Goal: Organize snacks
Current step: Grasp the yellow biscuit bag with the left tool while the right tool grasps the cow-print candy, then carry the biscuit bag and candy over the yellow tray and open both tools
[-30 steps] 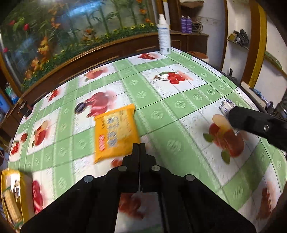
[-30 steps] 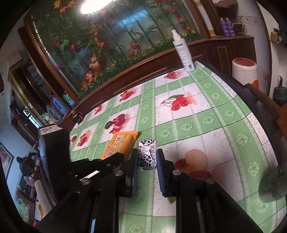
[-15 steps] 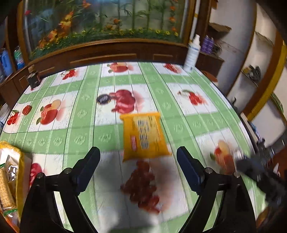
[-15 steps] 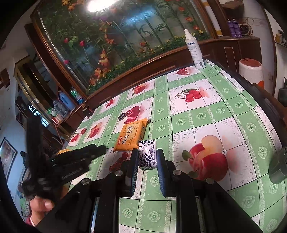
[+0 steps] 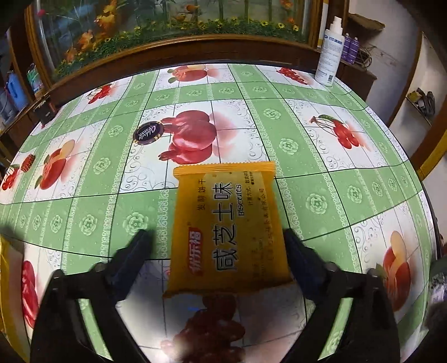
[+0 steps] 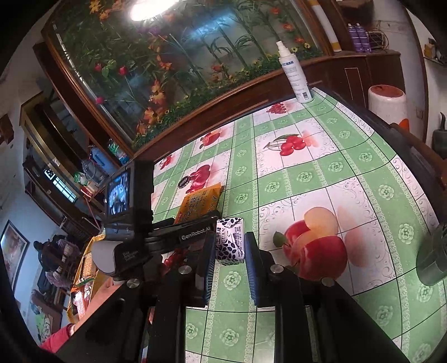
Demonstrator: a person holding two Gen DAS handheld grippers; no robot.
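Note:
An orange biscuit packet (image 5: 226,229) lies flat on the fruit-patterned tablecloth (image 5: 307,139). My left gripper (image 5: 216,245) is open, with its fingers on either side of the packet's near half, close to its edges. The packet also shows in the right wrist view (image 6: 199,202), partly behind the left gripper's body (image 6: 167,240). My right gripper (image 6: 230,245) is shut on a small white snack pack with a dark leaf print (image 6: 230,243) and holds it above the table.
A round dark chocolate disc (image 5: 147,132) lies beyond the packet. A white spray bottle (image 5: 331,53) stands at the far right corner. A yellow basket with snacks (image 6: 83,279) sits at the table's left end. A wooden-framed aquarium (image 5: 167,22) runs along the far edge.
My left gripper opened wide and moved forward and down over the orange packet, which now lies between its fingers. My right gripper kept its hold on the small pack.

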